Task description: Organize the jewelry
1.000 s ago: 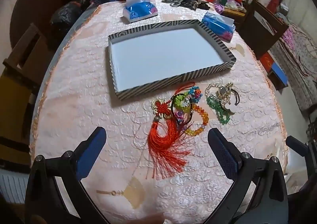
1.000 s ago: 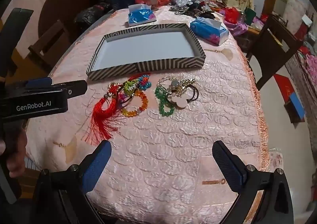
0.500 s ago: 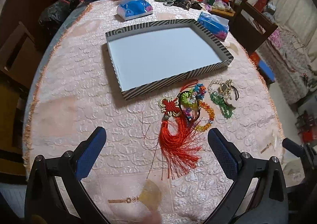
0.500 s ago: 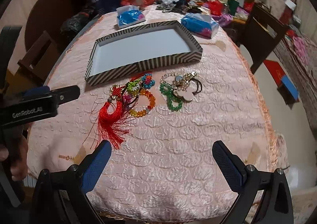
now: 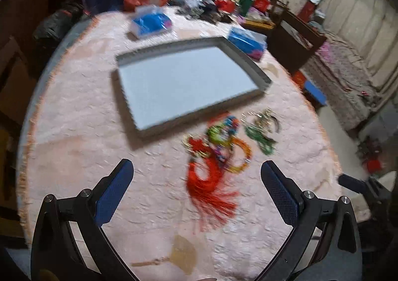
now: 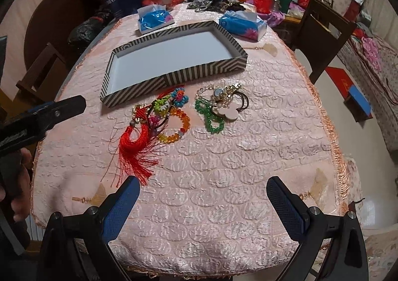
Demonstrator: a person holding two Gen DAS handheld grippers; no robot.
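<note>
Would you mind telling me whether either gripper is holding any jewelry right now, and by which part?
Nothing is held: the left gripper and right gripper both have open, empty jaws above the tablecloth.

Both grippers, left gripper (image 5: pixel 196 174) and right gripper (image 6: pixel 202 190), hover with jaws spread wide, empty; a hand (image 6: pixel 17 181) at 9 o'clock grips the left one.

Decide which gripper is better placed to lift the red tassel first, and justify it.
Left, probably. The red tassel lies between the open left gripper's fingers; the right gripper, also open, sits right of it.
</note>
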